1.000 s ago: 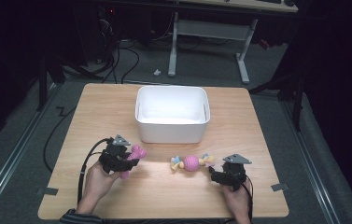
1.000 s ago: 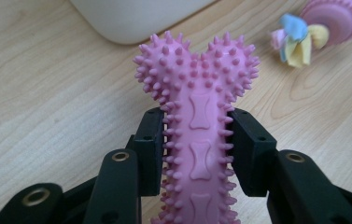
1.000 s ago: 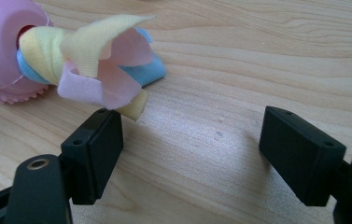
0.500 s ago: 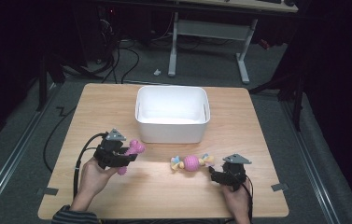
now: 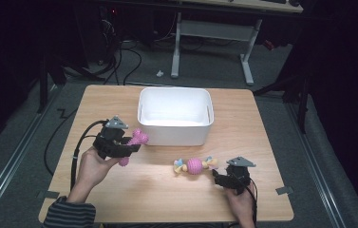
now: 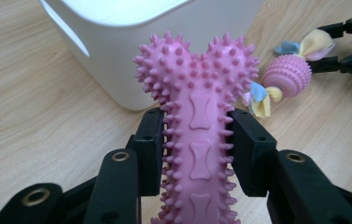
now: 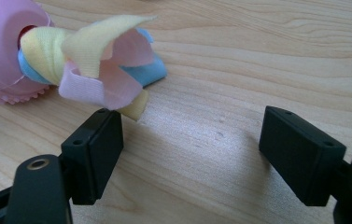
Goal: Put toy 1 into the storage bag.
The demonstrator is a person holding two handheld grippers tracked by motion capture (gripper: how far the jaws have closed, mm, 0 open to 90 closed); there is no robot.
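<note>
There, the pink spiked bone toy (image 6: 198, 135) sat pinched at its shaft between the two pads of your left gripper (image 5: 128, 148), its knobbed end pointing up toward the white bin (image 5: 175, 117). In the high view you held it above the wooden table (image 5: 119, 190), near the bin's front left corner, with the toy's two lobes close to the bin's wall, though I could not tell whether they touched it. The left gripper view showed the spikes squeezed against both black pads, so the grip was firm on the toy. Farther out, the pink ball with cloth tails (image 5: 195, 165) lay on the table in front of the bin, off to the right of the bone. Your right gripper (image 5: 220, 177) rested low on the table just beside that ball's right-hand cloth tail, its jaws spread wide with nothing between them; in the right gripper view the yellow, pink and blue strips (image 7: 101, 65) hung just over the left pad. A cable (image 5: 74, 152) trailed from the left gripper past your wrist.
</note>
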